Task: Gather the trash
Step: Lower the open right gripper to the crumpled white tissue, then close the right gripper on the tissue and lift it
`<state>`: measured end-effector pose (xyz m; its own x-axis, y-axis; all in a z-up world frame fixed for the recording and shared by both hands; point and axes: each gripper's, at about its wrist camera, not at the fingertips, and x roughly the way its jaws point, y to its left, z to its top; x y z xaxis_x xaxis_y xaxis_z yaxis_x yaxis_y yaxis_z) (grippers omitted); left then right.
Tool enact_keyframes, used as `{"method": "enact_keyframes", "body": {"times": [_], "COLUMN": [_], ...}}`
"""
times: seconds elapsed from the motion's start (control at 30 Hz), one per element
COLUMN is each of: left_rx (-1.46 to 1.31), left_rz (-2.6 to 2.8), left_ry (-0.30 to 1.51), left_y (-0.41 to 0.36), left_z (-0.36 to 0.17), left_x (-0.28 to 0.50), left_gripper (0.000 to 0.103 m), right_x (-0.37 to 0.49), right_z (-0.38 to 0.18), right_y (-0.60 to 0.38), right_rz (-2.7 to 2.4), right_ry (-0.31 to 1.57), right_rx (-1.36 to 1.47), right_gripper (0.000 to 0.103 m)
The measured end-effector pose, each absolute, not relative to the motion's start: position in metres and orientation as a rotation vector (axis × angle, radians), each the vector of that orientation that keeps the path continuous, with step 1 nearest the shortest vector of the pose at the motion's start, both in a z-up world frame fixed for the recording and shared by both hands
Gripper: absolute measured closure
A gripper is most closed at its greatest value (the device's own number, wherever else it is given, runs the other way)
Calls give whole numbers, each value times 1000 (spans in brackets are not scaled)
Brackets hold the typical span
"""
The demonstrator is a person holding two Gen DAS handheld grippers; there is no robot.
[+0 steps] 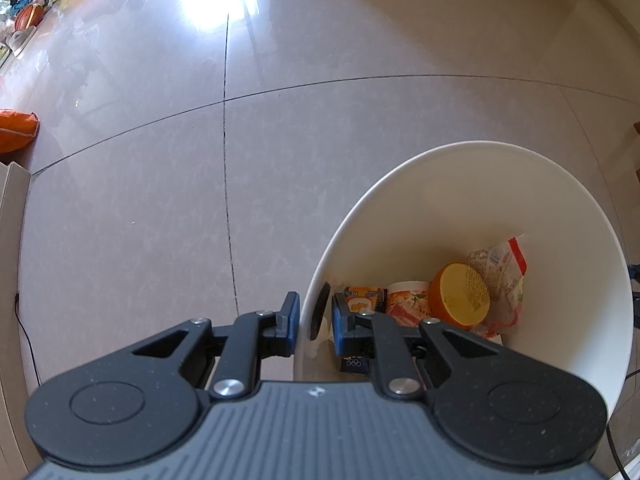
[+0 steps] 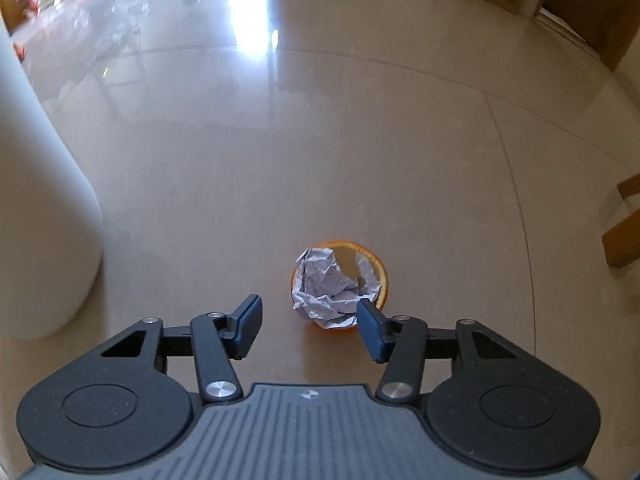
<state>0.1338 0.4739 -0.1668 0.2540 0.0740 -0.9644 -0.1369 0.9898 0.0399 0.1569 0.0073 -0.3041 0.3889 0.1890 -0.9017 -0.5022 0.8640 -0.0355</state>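
In the left wrist view a white trash bin (image 1: pixel 460 200) holds an orange cup (image 1: pixel 460 300), a clear plastic wrapper (image 1: pixel 504 268), a printed paper cup (image 1: pixel 408 304) and a small carton (image 1: pixel 362 296). My left gripper (image 1: pixel 315 316) straddles the bin's near rim, one finger outside and one inside, shut on the wall. In the right wrist view a crumpled white paper ball (image 2: pixel 328 288) sits in a low orange cup (image 2: pixel 378 268) on the floor. My right gripper (image 2: pixel 310 326) hovers open just short of it, its right fingertip overlapping the cup's edge.
The bin's white side (image 2: pixel 40 220) fills the left of the right wrist view. Cardboard boxes (image 2: pixel 624 224) stand at the right and far back (image 2: pixel 592 8). An orange bag (image 1: pixel 16 128), a basketball (image 1: pixel 30 16), a pale panel (image 1: pixel 10 240) and a black cable (image 1: pixel 24 328) lie left.
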Motion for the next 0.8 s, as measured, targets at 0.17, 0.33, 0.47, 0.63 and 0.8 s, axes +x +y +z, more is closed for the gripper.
{"method": "enact_keyframes", "body": {"times": [0.17, 0.33, 0.47, 0.63, 0.8], "left_rx": [-57, -52, -50, -55, -54], "left_rz": [146, 149, 152, 152, 152], "left_ry": [1304, 1303, 1303, 1301, 1300], "left_y": [474, 473, 472, 473, 473], "left_z": [-168, -168, -168, -168, -167], "left_x": [132, 131, 131, 131, 130], "left_gripper": [88, 88, 88, 88, 88], "right_x": [162, 160, 161, 170, 176], "right_z": [-325, -341, -346, -342, -332], "right_y": [15, 21, 24, 22, 16], "right_rz": [441, 439, 443, 432, 425], "right_ry": [1100, 1106, 1116, 1134, 1141], "right_rx": [-381, -428, -441, -424, -365], "right_gripper": [53, 57, 68, 77, 85]}}
